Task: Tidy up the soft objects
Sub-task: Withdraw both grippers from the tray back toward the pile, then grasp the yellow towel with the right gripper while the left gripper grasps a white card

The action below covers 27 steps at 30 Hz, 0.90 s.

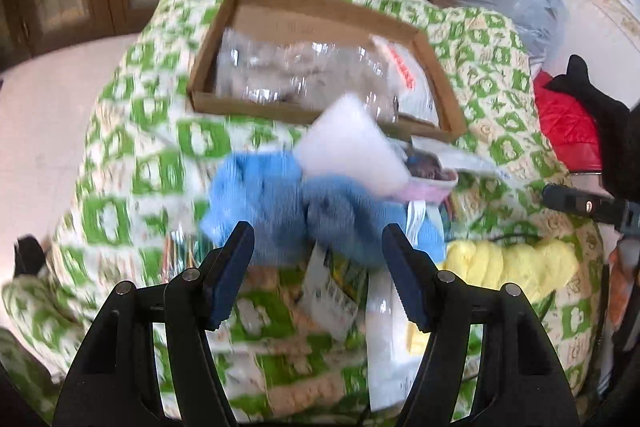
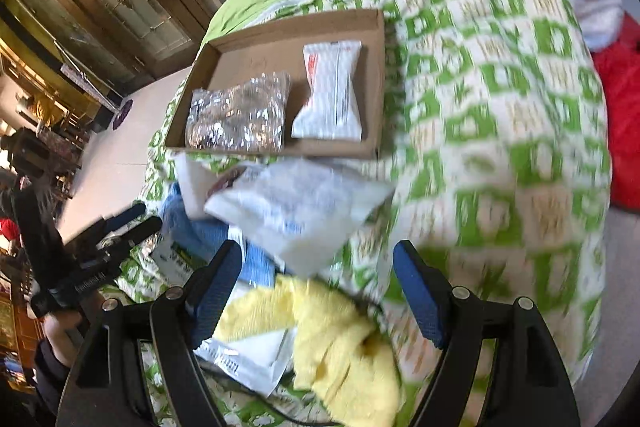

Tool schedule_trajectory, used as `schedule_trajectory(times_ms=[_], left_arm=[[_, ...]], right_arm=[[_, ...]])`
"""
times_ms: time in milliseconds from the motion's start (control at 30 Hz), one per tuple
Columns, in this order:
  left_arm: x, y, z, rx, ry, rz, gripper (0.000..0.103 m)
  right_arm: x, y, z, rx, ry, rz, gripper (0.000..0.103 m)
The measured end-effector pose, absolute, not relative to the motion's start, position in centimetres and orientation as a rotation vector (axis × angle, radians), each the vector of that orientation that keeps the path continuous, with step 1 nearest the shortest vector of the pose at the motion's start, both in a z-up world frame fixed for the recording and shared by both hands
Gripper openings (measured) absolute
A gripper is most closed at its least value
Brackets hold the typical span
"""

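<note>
- Broadly, the green-and-white quilt [image 2: 500, 99] is a lumpy, yielding base, so anything pressed down on it may sink or slide, and a low grab risks pinching quilt fabric along with the item.
- Next, the cardboard tray [image 2: 376, 67] sits on that quilt beyond the pile; it already holds a crinkly clear bag [image 2: 240, 115] and a white packet [image 2: 332, 95]. A careless drop on its near rim could tip it or spill them.
- Then the white plastic bag [image 2: 296, 203] lies across the pile between tray and grippers; being slick and loose, it could drag neighbours along if snagged.
- Nearer, the blue cloth [image 1: 280, 203] lies just ahead of the left gripper [image 1: 318, 259], whose jaws stand open and empty; a white foam block [image 1: 348, 143] rests against its far edge and would likely tumble if the cloth is lifted.
- Lastly, the yellow cloth [image 2: 332, 339] lies beneath the right gripper [image 2: 318, 279], jaws also apart and holding nothing; a paper label [image 2: 240, 359] tucked under it could come up too.
</note>
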<state>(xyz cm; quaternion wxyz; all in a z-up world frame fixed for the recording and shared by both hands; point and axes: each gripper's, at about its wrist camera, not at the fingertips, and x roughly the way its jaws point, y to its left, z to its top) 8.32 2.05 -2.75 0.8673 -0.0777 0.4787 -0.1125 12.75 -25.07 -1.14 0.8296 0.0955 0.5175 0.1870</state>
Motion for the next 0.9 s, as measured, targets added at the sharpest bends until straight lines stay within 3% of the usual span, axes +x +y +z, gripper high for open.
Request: schedule_trajectory(times_ms=[767, 900], left_arm=[[8.1, 1.3, -3.4, -0.129, 1.021, -0.241, 0.067], [8.0, 1.0, -3.7, -0.108, 1.042, -0.24, 0.067]], right_arm=[[9.4, -18.2, -8.3, -0.322, 1.203, 0.404, 0.08], [9.6, -17.4, -9.7, -0.426, 1.223, 0.346, 0.076]])
